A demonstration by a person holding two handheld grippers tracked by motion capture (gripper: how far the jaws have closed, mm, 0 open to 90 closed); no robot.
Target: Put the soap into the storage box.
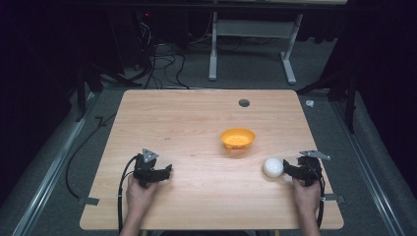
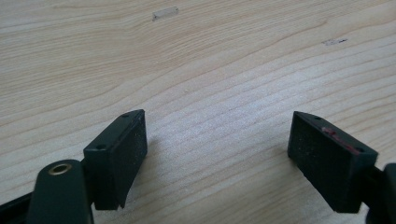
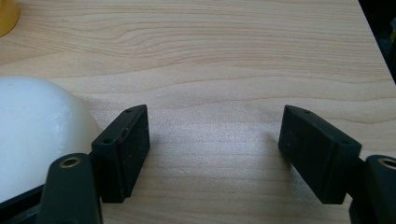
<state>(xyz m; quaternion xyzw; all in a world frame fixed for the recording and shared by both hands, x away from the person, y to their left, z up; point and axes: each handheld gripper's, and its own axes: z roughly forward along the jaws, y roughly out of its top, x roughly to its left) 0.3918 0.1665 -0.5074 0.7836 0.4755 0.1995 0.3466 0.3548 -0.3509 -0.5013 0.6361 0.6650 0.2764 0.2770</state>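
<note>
A white ball point(image 1: 273, 167) rests on the wooden table point(image 1: 196, 128) at the right, just left of my right gripper point(image 1: 290, 170). In the right gripper view the ball point(image 3: 37, 135) bulges beside the left jaw, outside the gap, and the gripper point(image 3: 215, 140) stands open over bare wood. An orange bowl point(image 1: 238, 139) sits near the table's middle, a little up and left of the ball; its edge point(image 3: 7, 16) peeks in at the top left corner. My left gripper point(image 1: 164, 172) lies at the front left, open, with nothing between its jaws point(image 2: 217, 140).
A small dark round hole point(image 1: 244, 103) marks the table's far side. Cables point(image 1: 162, 59) and a white desk frame point(image 1: 253, 44) are on the floor beyond the table. The table's right edge point(image 3: 373, 42) runs close to my right gripper.
</note>
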